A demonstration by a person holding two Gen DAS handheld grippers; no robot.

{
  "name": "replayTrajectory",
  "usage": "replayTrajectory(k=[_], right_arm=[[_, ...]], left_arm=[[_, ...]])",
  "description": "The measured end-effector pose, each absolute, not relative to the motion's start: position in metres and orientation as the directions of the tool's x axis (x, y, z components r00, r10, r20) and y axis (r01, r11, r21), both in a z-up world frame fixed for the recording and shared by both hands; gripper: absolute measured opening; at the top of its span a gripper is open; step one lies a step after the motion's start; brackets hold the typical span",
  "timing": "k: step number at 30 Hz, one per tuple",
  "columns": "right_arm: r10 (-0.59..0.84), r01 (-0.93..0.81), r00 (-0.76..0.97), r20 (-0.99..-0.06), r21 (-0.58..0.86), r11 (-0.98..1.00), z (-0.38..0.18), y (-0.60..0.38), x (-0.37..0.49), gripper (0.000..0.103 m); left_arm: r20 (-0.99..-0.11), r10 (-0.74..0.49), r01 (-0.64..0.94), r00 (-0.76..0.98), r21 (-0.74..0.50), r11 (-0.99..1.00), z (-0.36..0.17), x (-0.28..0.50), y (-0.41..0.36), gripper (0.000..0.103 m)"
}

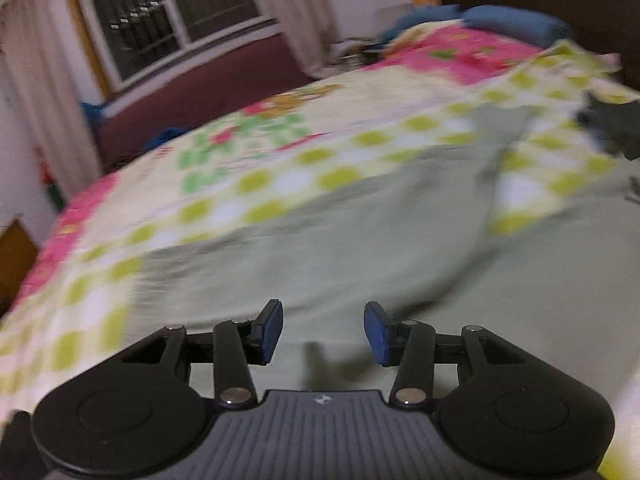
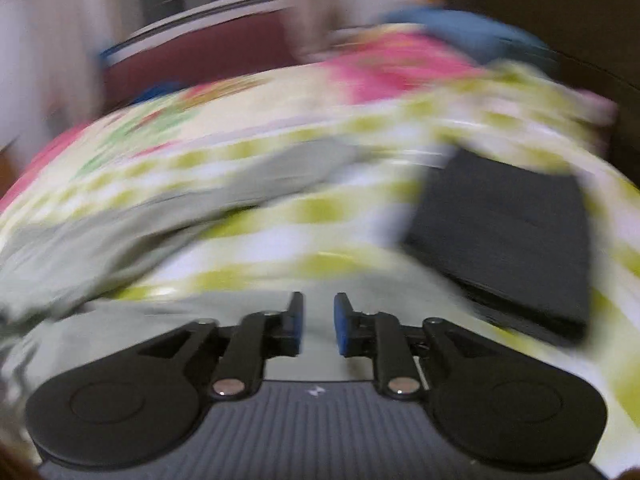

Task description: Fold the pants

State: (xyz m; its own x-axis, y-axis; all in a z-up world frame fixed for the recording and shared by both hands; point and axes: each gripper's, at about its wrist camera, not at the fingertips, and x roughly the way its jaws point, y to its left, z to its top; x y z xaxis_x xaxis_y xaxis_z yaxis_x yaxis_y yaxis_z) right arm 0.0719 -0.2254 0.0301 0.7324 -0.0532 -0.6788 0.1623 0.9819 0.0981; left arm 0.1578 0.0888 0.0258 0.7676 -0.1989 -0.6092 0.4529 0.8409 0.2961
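Pants [image 1: 360, 240], pale green, spread on checked bedspread [image 1: 256, 184]; left gripper [image 1: 323, 332] wide apart, right gripper [image 2: 319, 322] narrowly parted, both empty above pants.

The pale grey-green cloth pants [image 1: 360, 248] lie spread on the yellow-green checked blanket [image 1: 256, 184], which lies on the bed [image 1: 384, 80]. A folded dark grey cloth [image 2: 508, 240] lies on the blanket, right of the pants. Blue pillows [image 1: 508, 20] sit at the far end.
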Motion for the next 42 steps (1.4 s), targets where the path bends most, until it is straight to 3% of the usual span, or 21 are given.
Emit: replayTrajectory(k=[2,5,7,11,15,21,22,23,24,25,27,33,38,42], right_arm=[[0.047,-0.020,0.722,-0.691,0.048,0.999,0.027,-0.190,0.129,0.025],[0.140,-0.265,0.681,-0.719,-0.063,0.962,0.014,-0.143,0.205,0.045],[0.159,-0.373,0.641,-0.751,-0.124,0.919,0.003,-0.120,0.250,0.047],[0.141,-0.440,0.603,-0.785,-0.180,0.880,-0.008,-0.104,0.314,0.047],[0.143,-0.484,0.524,-0.840,-0.155,0.861,-0.020,-0.099,0.334,0.047],[0.172,-0.486,0.469,-0.866,-0.091,0.869,-0.027,-0.107,0.347,0.046],[0.177,-0.487,0.471,-0.864,-0.087,0.869,-0.027,-0.108,0.344,0.041],[0.187,-0.490,0.464,-0.866,-0.075,0.868,-0.028,-0.109,0.343,0.035],[0.196,-0.487,0.454,-0.869,-0.058,0.871,-0.030,-0.109,0.342,0.022],[0.201,-0.481,0.448,-0.871,-0.046,0.875,-0.030,-0.108,0.340,0.011],[0.203,-0.477,0.446,-0.872,-0.040,0.878,-0.027,-0.104,0.336,0.002],[0.190,-0.424,0.578,-0.794,-0.093,0.901,0.020,-0.103,0.322,0.001],[0.250,-0.384,0.739,-0.626,-0.085,0.919,0.102,-0.104,0.274,0.001],[0.273,-0.406,0.820,-0.504,-0.175,0.897,0.147,-0.089,0.188,0.001]], left_arm=[[-0.600,-0.149,0.420,0.786,0.340,0.841,0.025,0.188,0.108,0.066],[-0.604,-0.102,0.396,0.790,0.378,0.837,0.023,0.242,0.132,0.071],[-0.632,-0.067,0.384,0.772,0.379,0.842,0.019,0.280,0.146,0.073],[-0.655,-0.046,0.318,0.754,0.303,0.899,0.015,0.333,0.177,0.074],[-0.726,-0.115,0.326,0.678,0.157,0.932,0.007,0.368,0.189,0.077],[-0.766,-0.024,0.298,0.642,0.221,0.929,-0.020,0.392,0.185,0.085],[-0.770,-0.021,0.285,0.638,0.211,0.935,-0.022,0.394,0.187,0.083],[-0.774,-0.020,0.276,0.633,0.201,0.940,-0.023,0.394,0.187,0.074],[-0.778,-0.021,0.276,0.628,0.197,0.941,-0.023,0.395,0.186,0.062],[-0.781,-0.019,0.278,0.625,0.200,0.940,-0.023,0.395,0.182,0.056],[-0.773,-0.007,0.284,0.634,0.225,0.932,-0.020,0.394,0.174,0.041],[-0.690,-0.007,0.242,0.724,0.245,0.939,0.017,0.376,0.176,0.038],[-0.549,-0.050,0.189,0.834,0.199,0.962,0.076,0.324,0.198,0.038],[-0.438,-0.094,0.165,0.894,0.126,0.978,0.106,0.253,0.222,0.038]])
